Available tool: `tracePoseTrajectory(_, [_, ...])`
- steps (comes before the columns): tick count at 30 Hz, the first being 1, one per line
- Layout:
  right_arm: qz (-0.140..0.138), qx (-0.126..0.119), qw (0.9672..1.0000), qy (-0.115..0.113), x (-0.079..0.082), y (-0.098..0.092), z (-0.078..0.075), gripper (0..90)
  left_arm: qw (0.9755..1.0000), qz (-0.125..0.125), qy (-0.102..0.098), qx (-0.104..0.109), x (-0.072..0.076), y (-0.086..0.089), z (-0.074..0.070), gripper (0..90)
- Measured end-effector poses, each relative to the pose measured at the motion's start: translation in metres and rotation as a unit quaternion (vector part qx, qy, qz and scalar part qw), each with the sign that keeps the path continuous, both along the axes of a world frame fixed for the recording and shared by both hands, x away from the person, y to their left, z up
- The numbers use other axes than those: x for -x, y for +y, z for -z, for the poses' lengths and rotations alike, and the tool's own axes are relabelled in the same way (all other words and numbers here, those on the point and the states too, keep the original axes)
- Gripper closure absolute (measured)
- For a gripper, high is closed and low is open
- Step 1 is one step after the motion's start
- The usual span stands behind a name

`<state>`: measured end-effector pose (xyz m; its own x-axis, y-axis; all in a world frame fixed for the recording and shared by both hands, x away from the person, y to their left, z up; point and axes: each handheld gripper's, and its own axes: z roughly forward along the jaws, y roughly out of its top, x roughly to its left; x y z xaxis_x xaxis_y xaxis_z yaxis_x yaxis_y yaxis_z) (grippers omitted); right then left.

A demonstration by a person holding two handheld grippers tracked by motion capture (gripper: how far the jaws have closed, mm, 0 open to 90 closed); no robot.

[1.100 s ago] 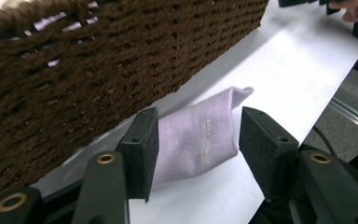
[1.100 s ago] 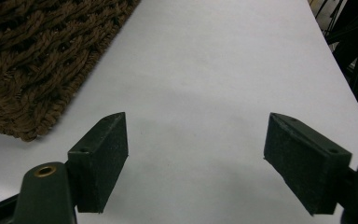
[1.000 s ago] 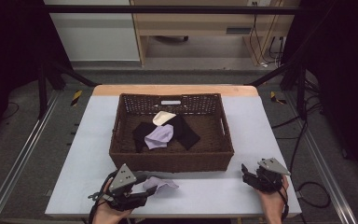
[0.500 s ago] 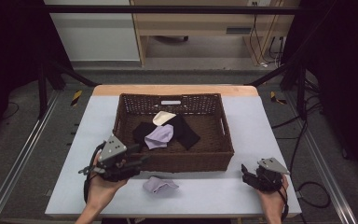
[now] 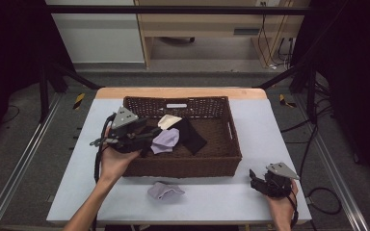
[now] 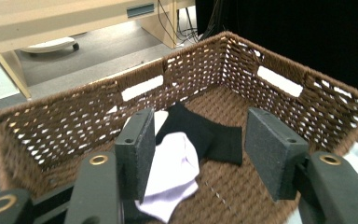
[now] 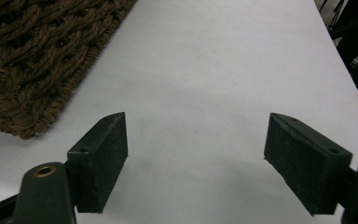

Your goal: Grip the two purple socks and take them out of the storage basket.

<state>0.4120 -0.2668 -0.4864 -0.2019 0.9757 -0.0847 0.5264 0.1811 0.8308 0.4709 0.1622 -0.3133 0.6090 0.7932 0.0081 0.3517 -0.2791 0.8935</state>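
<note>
We see the left claw (image 5: pixel 142 137) gaping wide over the wicker basket's (image 5: pixel 183 166) left edge; the right claw (image 5: pixel 256 180) rests open near the tabletop's (image 5: pixel 270 130) front right corner.

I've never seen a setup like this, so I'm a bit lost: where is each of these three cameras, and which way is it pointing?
High view: fixed above the table, looking forward and down; forearms, left gripper and right gripper show.
Left gripper view: rides the left gripper, looks between its open jaws into the wicker basket at a lilac cloth and a black cloth.
Right gripper view: rides the right gripper, looks between its open jaws at bare table, basket corner beside.
All three share the basket.
</note>
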Motion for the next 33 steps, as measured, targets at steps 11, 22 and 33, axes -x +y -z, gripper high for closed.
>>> tracePoseTrajectory(11, [-0.005, -0.001, 1.0, -0.001, 0.0, 0.0, 0.0, 21.6, 0.9993, -0.022, 0.003, -0.028, -0.047, -0.03, 0.003, 41.6])
tracePoseTrajectory(22, [-0.007, 0.0, 1.0, 0.004, -0.001, 0.0, 0.0, 21.3, 0.9949, -0.034, 0.057, -0.076, -0.09, -0.044, 0.042, 43.0])
tracePoseTrajectory(33, [-0.01, 0.007, 0.9999, 0.008, -0.001, 0.002, 0.001, 20.7, 0.984, -0.033, 0.131, -0.116, -0.11, -0.047, 0.072, 42.5])
